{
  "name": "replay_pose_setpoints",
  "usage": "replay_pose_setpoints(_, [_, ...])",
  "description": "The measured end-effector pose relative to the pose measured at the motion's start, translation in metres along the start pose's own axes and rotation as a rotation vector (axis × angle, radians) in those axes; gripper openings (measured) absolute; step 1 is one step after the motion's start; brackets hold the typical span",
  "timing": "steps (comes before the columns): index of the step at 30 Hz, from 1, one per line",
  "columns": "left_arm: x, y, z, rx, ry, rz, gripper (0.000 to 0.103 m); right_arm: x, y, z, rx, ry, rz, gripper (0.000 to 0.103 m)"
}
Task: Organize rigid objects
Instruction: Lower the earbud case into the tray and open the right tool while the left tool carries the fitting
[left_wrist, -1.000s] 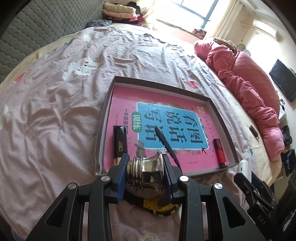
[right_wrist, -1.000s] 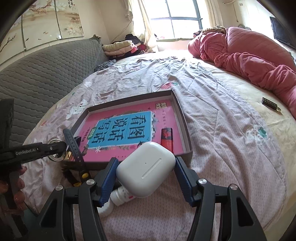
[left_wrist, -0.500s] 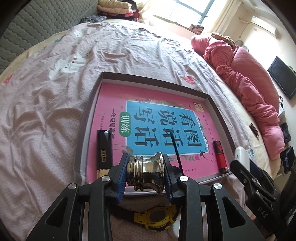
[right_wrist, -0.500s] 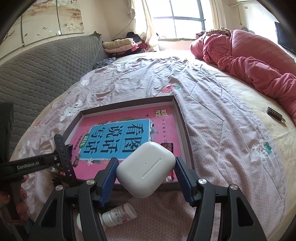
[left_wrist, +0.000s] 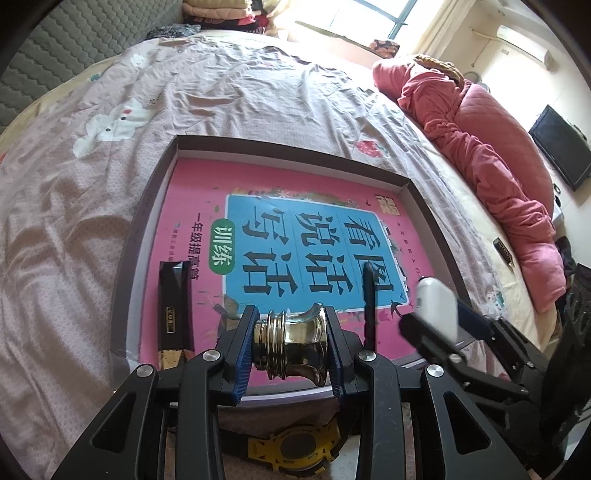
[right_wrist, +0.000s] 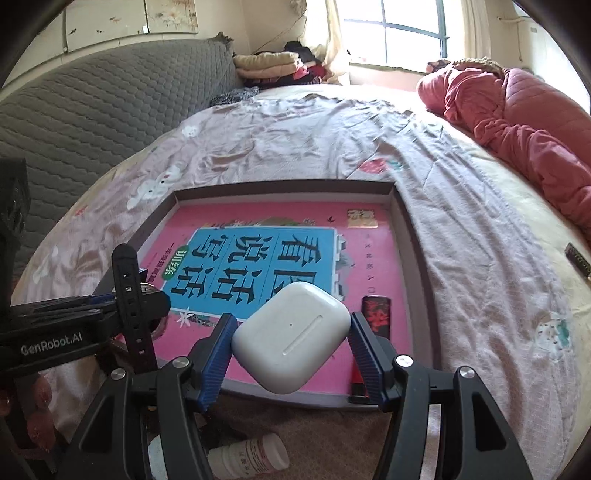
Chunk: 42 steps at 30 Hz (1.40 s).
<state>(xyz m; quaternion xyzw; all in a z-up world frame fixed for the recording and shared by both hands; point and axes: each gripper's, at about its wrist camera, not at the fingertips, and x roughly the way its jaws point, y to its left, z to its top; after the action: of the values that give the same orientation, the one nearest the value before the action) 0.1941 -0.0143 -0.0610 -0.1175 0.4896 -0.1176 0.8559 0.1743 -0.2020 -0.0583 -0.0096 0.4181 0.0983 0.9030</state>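
In the left wrist view my left gripper is shut on a shiny metal knob, held over the near edge of a shallow grey tray. A pink book lines the tray, and a black lighter lies at its left. My right gripper is shut on a white earbud case above the same tray's near edge. A red lighter lies just right of the case. The case also shows at the right of the left wrist view.
A yellow and black watch lies on the bed below the left gripper, its strap standing up. A white pill bottle lies near the front. A pink quilt fills the right side, a grey headboard the left.
Both grippers have moved forward over the tray's near edge, each keeping its object. The watch and pill bottle have slid lower in the views.
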Motion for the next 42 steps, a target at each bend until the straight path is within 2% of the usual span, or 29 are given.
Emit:
replay_pose_setpoints(21, [0.01,-0.003,0.0,0.029,0.025,0.03,0.035,0.022,-0.001,-0.005,-0.003,0.064,-0.003,0.061])
replay_pose_setpoints(42, [0.016,0.0,-0.002,0.02,0.047,0.048,0.035,0.032,0.006,0.002,-0.061,0.111,-0.059,0.062])
